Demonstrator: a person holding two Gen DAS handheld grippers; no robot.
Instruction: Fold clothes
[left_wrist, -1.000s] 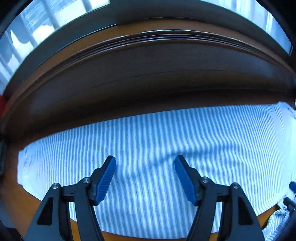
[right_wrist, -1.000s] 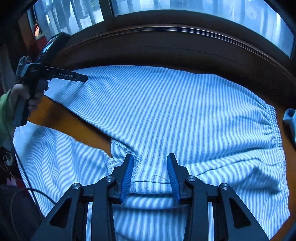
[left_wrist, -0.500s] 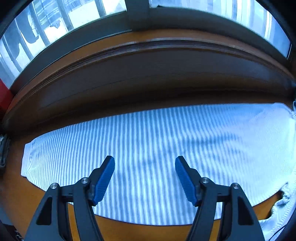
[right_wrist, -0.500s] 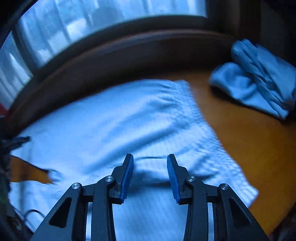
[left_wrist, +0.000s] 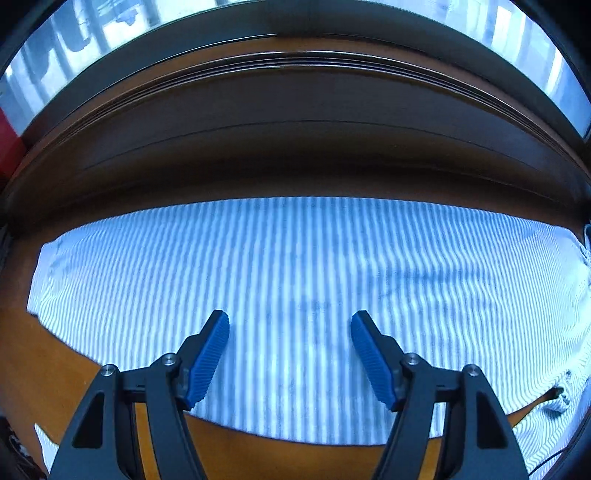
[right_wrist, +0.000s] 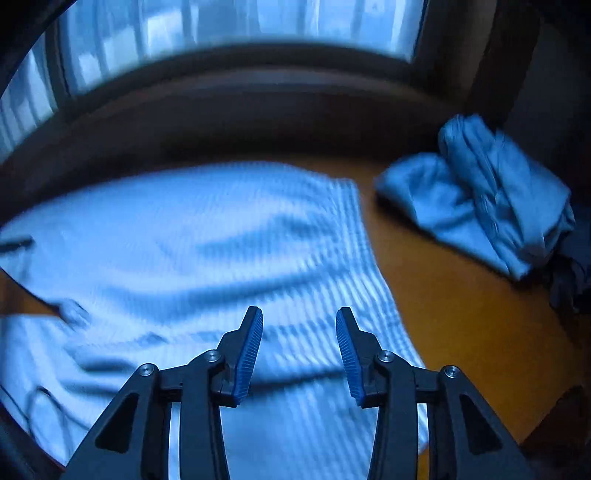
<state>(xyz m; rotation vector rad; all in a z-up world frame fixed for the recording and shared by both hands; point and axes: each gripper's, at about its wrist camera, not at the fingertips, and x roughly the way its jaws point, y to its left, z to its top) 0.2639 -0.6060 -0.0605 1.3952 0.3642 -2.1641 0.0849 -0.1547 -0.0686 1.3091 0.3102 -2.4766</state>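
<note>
An orange-brown wooden surface (left_wrist: 258, 454) carries the scene, backed by a dark wooden window sill (left_wrist: 295, 147) under bright window panes (right_wrist: 221, 26). A red object (left_wrist: 7, 151) shows at the left edge; what it is cannot be told.

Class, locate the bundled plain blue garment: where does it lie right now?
In the right wrist view, the plain blue garment lies bundled on the wooden table at the upper right, apart from the striped garment, beyond its right edge.
</note>
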